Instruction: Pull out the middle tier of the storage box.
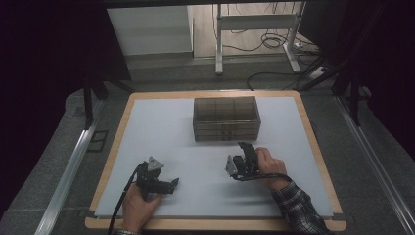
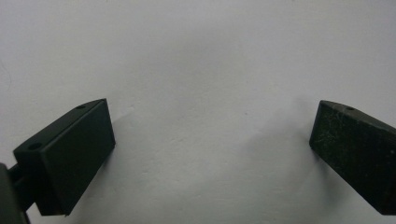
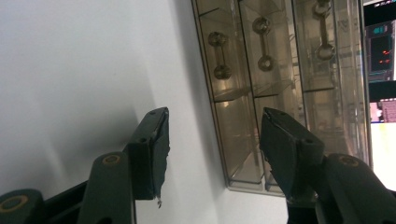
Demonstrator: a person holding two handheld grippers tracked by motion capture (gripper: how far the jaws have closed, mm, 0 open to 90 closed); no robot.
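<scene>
Right gripper (image 1: 242, 155) is hovering with jaws parted and empty just before the clear compartment box (image 1: 226, 117) at the mat's far middle, while left gripper (image 1: 165, 185) is resting wide open.

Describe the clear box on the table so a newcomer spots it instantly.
Start at the white mat covering the wooden table. Near its far edge, centred, sits a smoky transparent plastic drawer box, rectangular and split into compartments. It is the sole object on the mat apart from the two hand-held grippers.
</scene>
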